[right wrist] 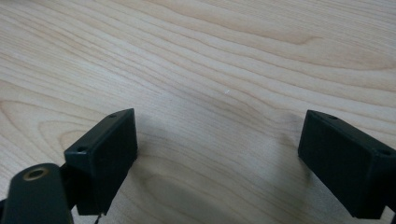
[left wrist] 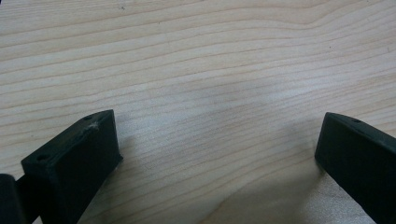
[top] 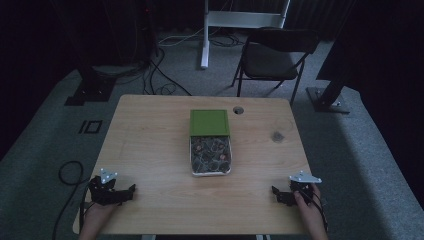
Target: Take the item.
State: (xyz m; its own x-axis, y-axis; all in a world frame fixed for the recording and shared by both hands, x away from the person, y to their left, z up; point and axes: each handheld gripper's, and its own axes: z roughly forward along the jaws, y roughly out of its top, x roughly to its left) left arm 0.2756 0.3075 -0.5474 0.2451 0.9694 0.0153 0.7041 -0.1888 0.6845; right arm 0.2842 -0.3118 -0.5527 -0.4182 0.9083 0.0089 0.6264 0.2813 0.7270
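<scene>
A light wooden counter (top: 150,150) carries one thing near its middle: a shallow tray (top: 210,156) packed with small dark mixed parts, too small to tell apart, with a green lid (top: 209,122) lying against its far end, toward the far edge. The pair sits about midway between the left and right edges, with the lid well short of the far edge and the tray's near end well apart from the near edge. A round cable hole (top: 238,110) lies just right of the lid near the far edge, and a dark knot (top: 278,135) marks the wood farther right.

The left tongs (top: 129,192) rest near the near left corner, held in the person's left hand (top: 98,216), jaws pointing toward the middle of the counter. In the left gripper view these tongs (left wrist: 219,144) stand spread wide, released, with bare wood grain between the jaws. The right tongs (top: 275,192) sit near the near right corner in the right hand (top: 310,210), also pointing inward. In the right gripper view they (right wrist: 219,140) are likewise released, jaws far apart over bare wood.

Between the two tongs the near strip of the counter lies open, and broad bare wood runs on both sides of the tray out to the left and right edges. Beyond the far edge stand a folding chair (top: 275,57) and a white stand (top: 240,20) on grey carpet
</scene>
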